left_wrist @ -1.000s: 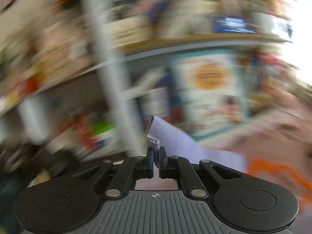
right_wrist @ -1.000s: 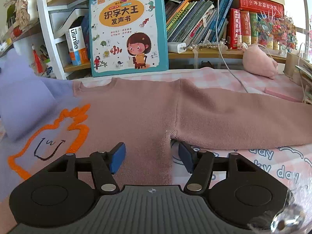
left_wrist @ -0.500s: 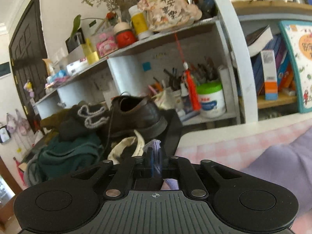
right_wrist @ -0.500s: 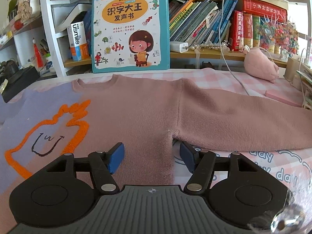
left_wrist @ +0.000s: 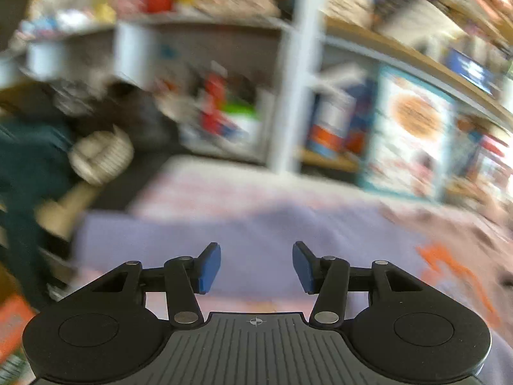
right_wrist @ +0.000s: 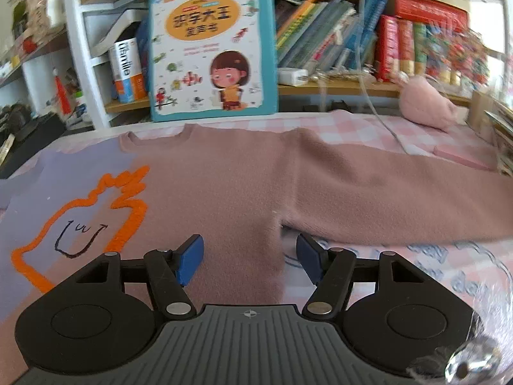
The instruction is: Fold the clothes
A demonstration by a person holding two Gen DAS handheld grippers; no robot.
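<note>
Right wrist view showed the pink-and-lilac knitted sweater (right_wrist: 224,199) flat on the checked table (right_wrist: 362,131), right claw (right_wrist: 250,258) apart at its armpit. Left claw (left_wrist: 256,268) had just opened, empty. Grip the outstretched sleeve's edge cleanly.

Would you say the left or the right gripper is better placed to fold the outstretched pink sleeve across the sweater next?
Right, probably. The right gripper hangs open at the sweater's underarm, where the pink sleeve begins. The left gripper, whose jaws have just been opening with nothing between them, faces the lilac side, away from that sleeve.
</note>
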